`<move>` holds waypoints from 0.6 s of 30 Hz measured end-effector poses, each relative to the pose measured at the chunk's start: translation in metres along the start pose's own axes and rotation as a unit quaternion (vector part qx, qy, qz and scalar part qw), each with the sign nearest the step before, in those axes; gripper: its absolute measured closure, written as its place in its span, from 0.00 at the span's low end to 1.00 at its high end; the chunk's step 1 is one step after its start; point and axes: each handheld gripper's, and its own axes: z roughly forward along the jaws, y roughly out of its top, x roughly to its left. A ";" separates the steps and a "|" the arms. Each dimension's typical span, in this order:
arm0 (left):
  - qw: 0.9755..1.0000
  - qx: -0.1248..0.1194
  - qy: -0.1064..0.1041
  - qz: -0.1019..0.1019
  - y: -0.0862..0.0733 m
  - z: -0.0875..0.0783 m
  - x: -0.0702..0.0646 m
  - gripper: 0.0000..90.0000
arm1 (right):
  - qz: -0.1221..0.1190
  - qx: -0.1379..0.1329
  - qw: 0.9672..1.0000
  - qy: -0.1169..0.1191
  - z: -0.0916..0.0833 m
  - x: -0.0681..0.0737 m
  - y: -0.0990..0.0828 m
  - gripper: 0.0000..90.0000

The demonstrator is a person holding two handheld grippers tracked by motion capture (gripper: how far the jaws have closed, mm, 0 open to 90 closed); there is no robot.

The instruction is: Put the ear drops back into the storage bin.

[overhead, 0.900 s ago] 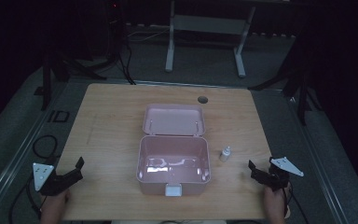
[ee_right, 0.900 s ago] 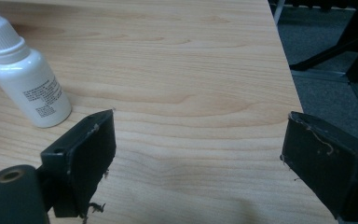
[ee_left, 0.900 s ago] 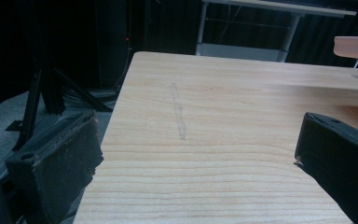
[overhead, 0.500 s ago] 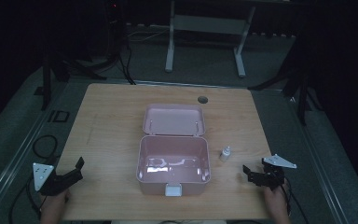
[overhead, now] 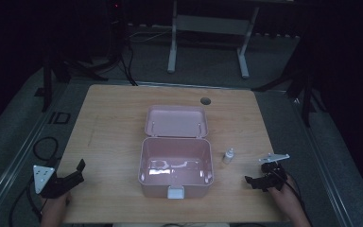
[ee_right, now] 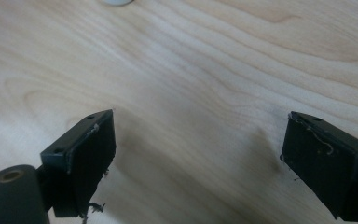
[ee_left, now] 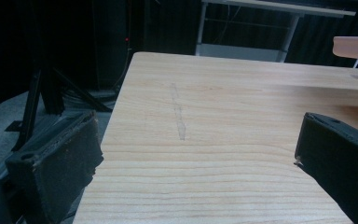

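At the middle of the bench point(overhead: 108, 123), in the high view, stands an open pink box point(overhead: 176, 165), its lid point(overhead: 176, 121) thrown back flat toward twelve o'clock and its white latch at six o'clock on the front wall. Just beside the box, at its three o'clock, a small white bottle point(overhead: 228, 155) stands upright on the wood, apart from the box wall.

The right hand-held gripper point(overhead: 253, 181) sits at about four o'clock from the box, low over the bench, with the bottle near it at roughly ten o'clock. Its jaws are spread wide with nothing between them; the right gripper view looks down past the two black pads point(ee_right: 93, 154) onto bare wood grain, and the round base of the bottle point(ee_right: 116, 2) just peeks in at the top edge.

The left hand-held gripper point(overhead: 74, 172) is at about eight o'clock from the box, near the bench's edge, well apart from everything. Its jaws also stand wide and empty; in the left gripper view the pads point(ee_left: 70, 158) frame open bench, with an edge of the pink lid point(ee_left: 354, 46) at two o'clock.
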 end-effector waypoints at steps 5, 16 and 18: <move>1.000 0.001 0.000 -0.001 0.000 0.000 0.000 0.01 | -0.035 0.059 0.998 0.004 -0.009 -0.001 0.009 0.11; 1.000 0.002 0.000 0.000 0.000 0.000 0.000 0.01 | -0.098 0.223 0.969 0.046 -0.017 -0.004 0.017 0.11; 1.000 0.002 0.000 -0.001 0.000 0.000 0.000 0.01 | -0.107 0.248 0.962 0.044 -0.018 -0.004 0.017 0.11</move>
